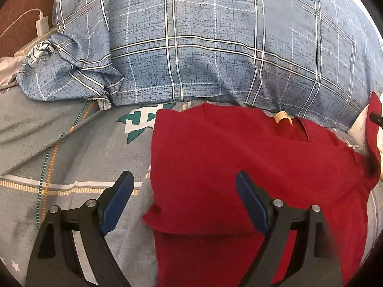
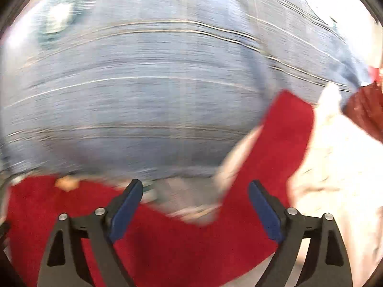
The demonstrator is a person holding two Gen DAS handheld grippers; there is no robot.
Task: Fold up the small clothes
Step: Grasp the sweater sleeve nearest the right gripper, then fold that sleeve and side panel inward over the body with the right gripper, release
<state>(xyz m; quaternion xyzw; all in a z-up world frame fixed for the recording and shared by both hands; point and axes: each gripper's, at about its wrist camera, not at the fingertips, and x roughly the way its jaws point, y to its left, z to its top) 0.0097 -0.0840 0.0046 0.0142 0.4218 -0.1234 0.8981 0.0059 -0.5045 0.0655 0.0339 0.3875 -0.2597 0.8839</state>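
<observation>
A small red garment [image 1: 239, 155] lies partly folded on the grey patterned bedsheet [image 1: 71, 155], with a cream tag [image 1: 282, 117] at its far edge. My left gripper [image 1: 183, 175] hovers open over the garment's left edge, with one finger above the sheet and one above the red cloth, and it holds nothing. The right wrist view is heavily blurred. There my right gripper [image 2: 195, 183] stands open and empty above the red garment [image 2: 167, 239]. A red sleeve [image 2: 282, 131] runs up and to the right.
A big blue plaid pillow [image 1: 203, 47] bounds the far side and fills the blurred view [image 2: 143, 95]. A white charger and cable [image 1: 42, 24] sit at the far left by a brown surface. Pale cloth [image 2: 335, 179] lies to the right of the sleeve.
</observation>
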